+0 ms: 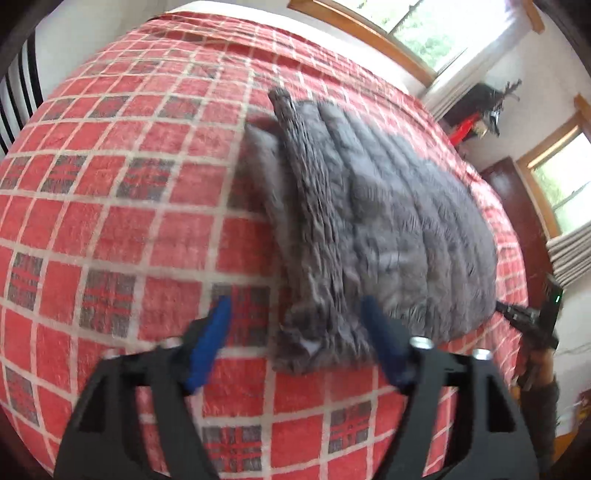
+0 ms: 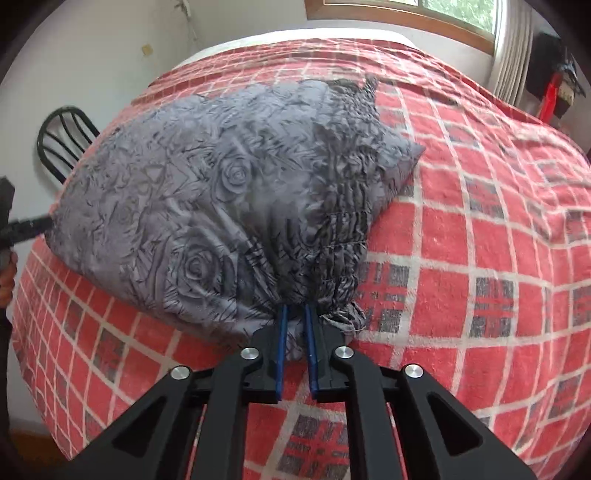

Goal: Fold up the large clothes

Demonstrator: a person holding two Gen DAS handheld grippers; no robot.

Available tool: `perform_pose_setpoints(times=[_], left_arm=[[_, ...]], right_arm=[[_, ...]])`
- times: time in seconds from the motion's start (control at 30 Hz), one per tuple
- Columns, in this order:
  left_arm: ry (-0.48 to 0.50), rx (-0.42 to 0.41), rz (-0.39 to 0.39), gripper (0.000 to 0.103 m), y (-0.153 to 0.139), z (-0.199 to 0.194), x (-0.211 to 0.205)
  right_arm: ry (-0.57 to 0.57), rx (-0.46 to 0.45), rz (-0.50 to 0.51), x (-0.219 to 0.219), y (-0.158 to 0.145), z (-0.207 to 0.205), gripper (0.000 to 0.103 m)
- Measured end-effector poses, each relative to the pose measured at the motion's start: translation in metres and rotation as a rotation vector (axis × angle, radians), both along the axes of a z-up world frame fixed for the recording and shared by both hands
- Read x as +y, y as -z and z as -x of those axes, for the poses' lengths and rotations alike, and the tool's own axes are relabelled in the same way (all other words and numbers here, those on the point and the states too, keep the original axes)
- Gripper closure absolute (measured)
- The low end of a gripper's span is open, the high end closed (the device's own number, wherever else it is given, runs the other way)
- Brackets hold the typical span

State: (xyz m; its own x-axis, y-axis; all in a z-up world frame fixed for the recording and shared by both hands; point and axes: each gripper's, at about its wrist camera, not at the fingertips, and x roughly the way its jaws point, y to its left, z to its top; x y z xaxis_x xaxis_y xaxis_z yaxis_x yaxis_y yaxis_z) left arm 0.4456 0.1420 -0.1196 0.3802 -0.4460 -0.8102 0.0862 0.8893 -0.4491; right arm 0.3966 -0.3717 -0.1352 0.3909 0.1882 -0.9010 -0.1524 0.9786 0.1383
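Observation:
A grey rose-print garment (image 1: 388,221) lies folded on a red checked bedspread (image 1: 110,221). My left gripper (image 1: 295,306) stands open over its near corner, and the cloth lies between the blue fingers (image 1: 221,317) untouched. In the right wrist view the garment (image 2: 207,192) bulges up from the bedspread (image 2: 480,221). My right gripper (image 2: 295,312) is shut on its gathered near edge, beside the shirred band (image 2: 347,221). The right gripper (image 1: 528,317) also shows at the garment's far right edge in the left wrist view. The left gripper's tip (image 2: 22,229) shows at the left rim of the right wrist view.
A black metal chair (image 2: 62,144) stands beside the bed on the left. Wood-framed windows (image 1: 424,29) with white curtains (image 2: 513,59) line the far wall. A dark shelf with red items (image 1: 476,114) hangs near the bed's far corner. Wood floor (image 2: 33,439) shows past the near edge.

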Motion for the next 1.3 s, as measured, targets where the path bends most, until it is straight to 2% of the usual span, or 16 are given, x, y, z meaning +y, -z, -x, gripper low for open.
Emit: perform_pose_setpoints(times=[0.07,0.13,0.2,0.33,0.53,0.6,0.63,0.7,0.8,1.0,1.1,1.3], left_arm=[[0.007,-0.010,0.044,0.013,-0.007,-0.008,0.004],[0.006,-0.024,0.082,0.011,-0.012,-0.021,0.007],[-0.009,-0.011,0.103,0.009,-0.007,-0.035,0.008],[-0.035,0.070,0.165,0.009,0.016,-0.063,0.007],[-0.004,0.123,0.213,0.012,0.041,-0.087,-0.012],[0.015,0.123,0.224,0.024,0.045,-0.092,-0.019],[0.015,0.124,0.236,0.026,0.046,-0.093,-0.019],[0.017,0.132,0.274,0.040,0.050,-0.097,-0.021],[0.034,0.142,0.296,0.055,0.053,-0.101,-0.025],[0.025,0.119,0.276,0.078,0.042,-0.105,-0.027],[0.030,0.106,0.239,0.085,0.028,-0.102,-0.031],[0.045,0.073,0.195,0.089,-0.013,-0.101,-0.042]], right_arm=[[-0.010,-0.024,-0.011,-0.004,-0.009,0.004,0.083],[-0.012,-0.058,-0.008,-0.006,-0.018,0.008,0.066],[-0.008,-0.079,0.000,-0.008,-0.021,0.010,0.057],[-0.025,-0.096,0.017,-0.004,-0.017,0.011,0.055],[-0.045,-0.107,0.001,-0.003,-0.013,0.006,0.055],[-0.050,-0.105,-0.004,-0.004,-0.011,0.004,0.055],[-0.053,-0.108,-0.005,-0.004,-0.010,0.003,0.055],[-0.055,-0.115,-0.010,-0.005,-0.010,0.002,0.055],[-0.060,-0.116,-0.014,-0.005,-0.009,0.000,0.055],[-0.061,-0.119,-0.015,-0.006,-0.010,0.001,0.055],[-0.054,-0.132,-0.015,-0.006,-0.015,0.003,0.057],[-0.064,-0.142,-0.014,-0.002,-0.022,0.005,0.060]])
